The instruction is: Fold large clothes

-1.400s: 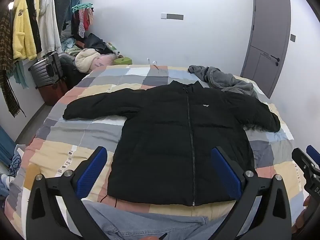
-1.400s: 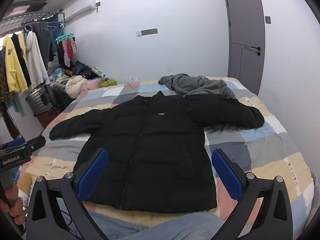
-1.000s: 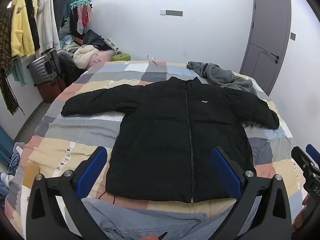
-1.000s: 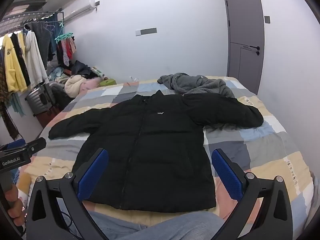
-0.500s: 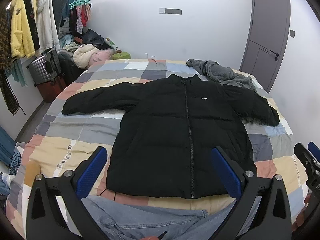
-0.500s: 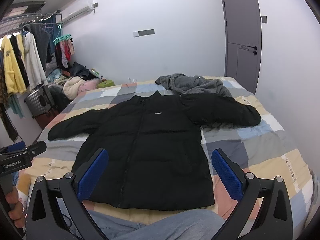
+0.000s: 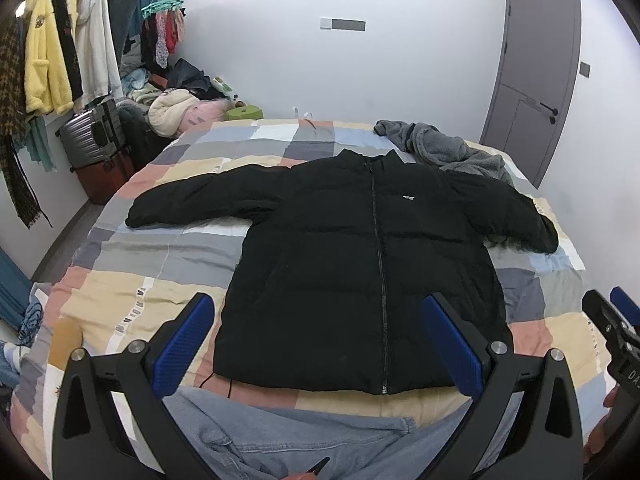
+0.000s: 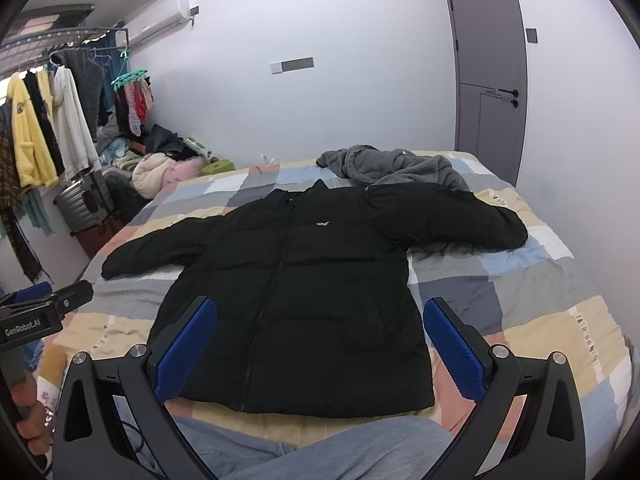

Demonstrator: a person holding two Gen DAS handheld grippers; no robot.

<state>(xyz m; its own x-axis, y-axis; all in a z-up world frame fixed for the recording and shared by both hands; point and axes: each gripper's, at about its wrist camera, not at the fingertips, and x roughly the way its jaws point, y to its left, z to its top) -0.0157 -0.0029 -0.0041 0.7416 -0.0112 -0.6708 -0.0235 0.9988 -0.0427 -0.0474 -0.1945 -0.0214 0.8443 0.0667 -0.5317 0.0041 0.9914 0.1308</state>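
Flat on the bed [image 7: 168, 264] lies the jacket [image 7: 360, 272].

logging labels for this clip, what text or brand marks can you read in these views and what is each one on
"GenRobot.AI": white print on the left gripper, seen at the edge of the right wrist view.
"DA", cut off by the frame edge: on the right gripper in the left wrist view.
Small white chest logo on the black jacket: too small to read.
Dark lettering on the patchwork bedspread: too blurred to read.
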